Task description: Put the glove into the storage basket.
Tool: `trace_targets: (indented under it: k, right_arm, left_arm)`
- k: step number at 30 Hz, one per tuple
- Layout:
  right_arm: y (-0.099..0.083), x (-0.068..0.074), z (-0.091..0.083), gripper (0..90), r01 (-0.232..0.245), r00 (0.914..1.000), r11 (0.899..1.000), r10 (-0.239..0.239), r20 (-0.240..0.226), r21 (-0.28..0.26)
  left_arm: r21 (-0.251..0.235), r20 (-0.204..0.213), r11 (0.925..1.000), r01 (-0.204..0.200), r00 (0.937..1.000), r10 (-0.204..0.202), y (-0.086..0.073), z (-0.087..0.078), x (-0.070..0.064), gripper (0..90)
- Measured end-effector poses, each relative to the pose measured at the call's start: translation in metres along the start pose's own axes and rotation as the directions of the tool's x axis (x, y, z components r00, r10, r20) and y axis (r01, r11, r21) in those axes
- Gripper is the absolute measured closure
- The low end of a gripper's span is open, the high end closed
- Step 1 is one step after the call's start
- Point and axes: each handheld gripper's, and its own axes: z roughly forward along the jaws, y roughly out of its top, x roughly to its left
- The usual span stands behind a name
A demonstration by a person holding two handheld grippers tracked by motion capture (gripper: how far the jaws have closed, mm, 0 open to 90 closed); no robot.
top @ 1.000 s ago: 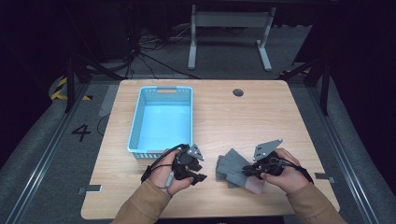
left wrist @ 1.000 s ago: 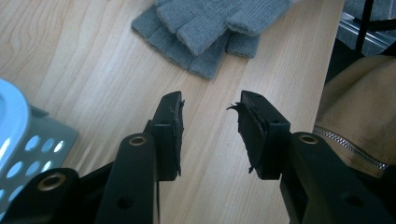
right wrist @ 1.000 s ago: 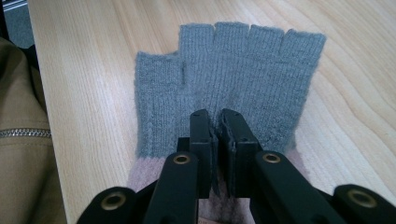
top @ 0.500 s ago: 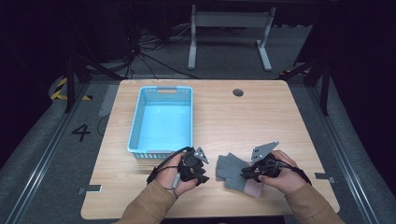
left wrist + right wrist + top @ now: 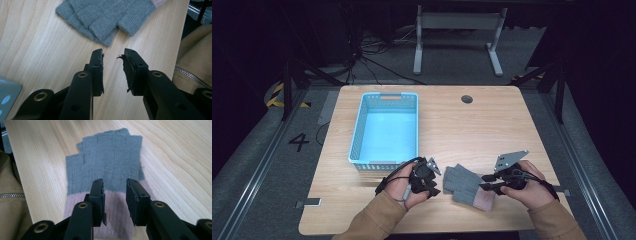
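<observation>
The grey glove (image 5: 467, 183) lay flat on the desk (image 5: 492, 130), near its front edge and just right of the blue basket's (image 5: 384, 127) near right corner. Its short finger ends pointed toward the basket side, and its pale pink cuff (image 5: 117, 225) lay on the side away from the basket. It looked like two gloves stacked, though I could not tell for sure.

The left gripper (image 5: 426, 179) sat between the basket's near corner and the glove. In the left gripper view its jaws stood a narrow way apart, holding nothing, with bare wood between them and the glove's finger ends (image 5: 105, 22) just ahead, not touching.

The right gripper (image 5: 492, 184) was on the far side of the glove from the basket, at the cuff. In the right gripper view its jaws stood a narrow way apart over the line where grey met pink. Whether they touched the knit I could not tell; they had not closed on it.

The basket was empty. Judging by this, the work was at its start: nothing had been gripped or lifted, and the glove was not yet in the basket. Left to do, as I read it, were closing on the glove, lifting it off the desk, carrying it over the basket's rim and letting go inside.
</observation>
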Motion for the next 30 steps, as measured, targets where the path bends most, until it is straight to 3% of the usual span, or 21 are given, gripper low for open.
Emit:
trace_targets:
  k: [7, 16, 30]
  right_arm:
    - [-0.011, -0.005, -0.016, 67.7, -0.037, 0.9991, 0.999, 0.037, 0.022, 0.006]
    - [-0.023, -0.011, -0.024, 68.0, -0.075, 0.9969, 0.995, 0.073, 0.031, 0.061]
    - [-0.034, -0.014, -0.019, 66.7, -0.086, 0.9962, 0.985, 0.083, 0.025, 0.152]
  left_arm:
    - [0.014, 0.007, 0.9999, -0.005, 1.0, 0.005, 0.005, 0.007, 0.001, 70.3]
    - [0.022, 0.007, 0.9997, -0.009, 0.9999, 0.009, 0.009, 0.014, 0.002, 70.4]
    - [0.029, 0.001, 0.9995, -0.008, 1.0, 0.008, 0.01, 0.02, 0.003, 71.2]
